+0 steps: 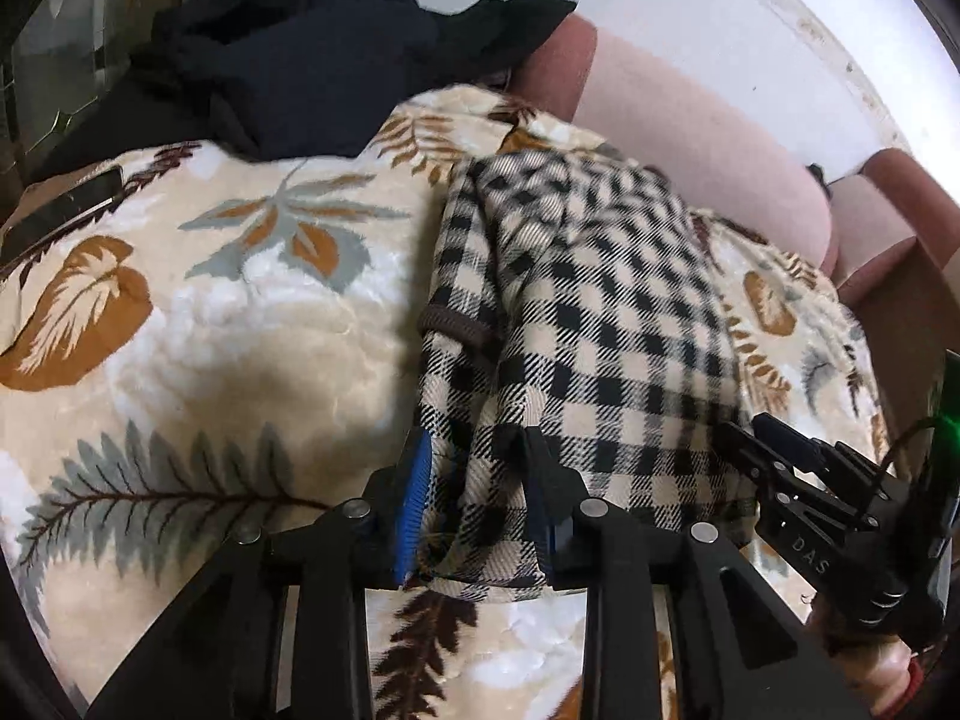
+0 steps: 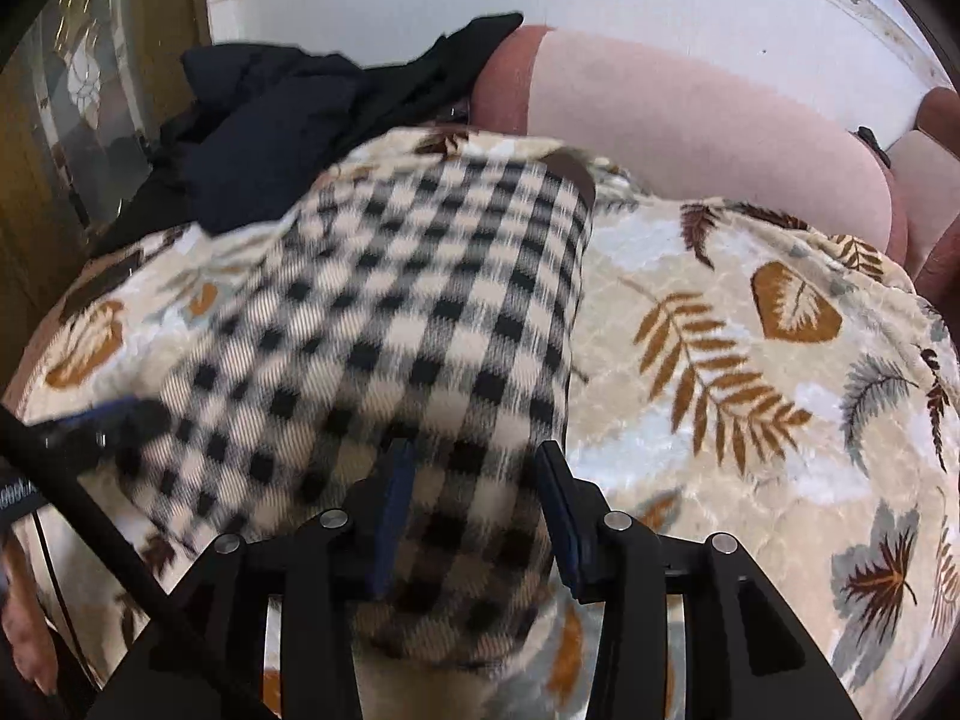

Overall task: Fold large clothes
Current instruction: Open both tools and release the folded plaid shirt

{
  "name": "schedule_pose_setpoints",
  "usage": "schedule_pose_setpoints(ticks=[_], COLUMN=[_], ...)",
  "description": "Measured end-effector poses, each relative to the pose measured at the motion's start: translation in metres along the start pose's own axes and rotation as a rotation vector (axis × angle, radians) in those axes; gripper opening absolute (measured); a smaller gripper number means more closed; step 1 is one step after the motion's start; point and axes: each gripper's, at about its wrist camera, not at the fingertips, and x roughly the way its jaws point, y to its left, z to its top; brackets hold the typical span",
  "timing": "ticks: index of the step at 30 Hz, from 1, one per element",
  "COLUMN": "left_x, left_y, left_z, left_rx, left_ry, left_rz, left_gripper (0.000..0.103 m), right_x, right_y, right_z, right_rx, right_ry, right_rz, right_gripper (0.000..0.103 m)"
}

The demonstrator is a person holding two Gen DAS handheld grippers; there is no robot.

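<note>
A black and cream checked garment (image 1: 576,312) lies in a long folded strip on a leaf-patterned blanket (image 1: 240,312). My left gripper (image 1: 474,504) is shut on the near left edge of the checked garment, with cloth bunched between the blue pads. My right gripper (image 2: 474,510) is shut on the near right edge of the same garment (image 2: 408,324). The right gripper also shows at the lower right of the left wrist view (image 1: 798,468). The left gripper shows blurred at the left edge of the right wrist view (image 2: 102,426).
A pile of dark clothes (image 1: 300,60) lies at the far left of the blanket. A pink sofa backrest (image 1: 708,138) and a white wall run behind. A dark phone-like slab (image 1: 66,210) lies on the blanket at far left. A glass cabinet (image 2: 78,120) stands at left.
</note>
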Motion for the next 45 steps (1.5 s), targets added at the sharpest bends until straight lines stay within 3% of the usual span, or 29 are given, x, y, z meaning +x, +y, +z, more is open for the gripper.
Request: schedule_pose_setpoints(ticks=[5, 8, 12, 19, 26, 33, 39, 45], left_x=[0.003, 0.005, 0.011, 0.012, 0.013, 0.014, 0.016, 0.012], left_y=[0.002, -0.001, -0.004, -0.008, -0.008, -0.004, 0.002, 0.004], left_z=[-0.002, -0.001, -0.002, -0.004, -0.003, -0.003, -0.005, -0.014], left_rx=[0.006, 0.013, 0.021, 0.043, 0.038, 0.022, -0.010, -0.004], left_ry=[0.010, 0.013, 0.025, 0.028, 0.036, 0.039, 0.052, 0.054], left_rz=[0.011, 0.019, 0.029, 0.040, 0.041, 0.049, 0.027, 0.035], left_gripper=[0.029, 0.031, 0.033, 0.037, 0.039, 0.046, 0.049, 0.050], right_x=[-0.002, -0.009, 0.008, 0.067, 0.081, 0.045, 0.016, -0.002], right_y=[-0.006, -0.005, 0.005, 0.011, 0.004, 0.008, -0.008, -0.029], right_z=[0.010, 0.029, 0.060, 0.095, 0.106, 0.076, 0.015, -0.044], right_rx=[0.047, 0.054, 0.036, 0.018, 0.032, -0.015, 0.063, 0.193], right_ry=[-0.002, -0.050, -0.036, 0.038, 0.049, -0.036, -0.026, 0.043], right_rz=[0.034, 0.032, 0.030, -0.081, -0.115, -0.111, -0.038, 0.071], right_gripper=[0.049, 0.049, 0.049, 0.054, 0.062, 0.062, 0.068, 0.073])
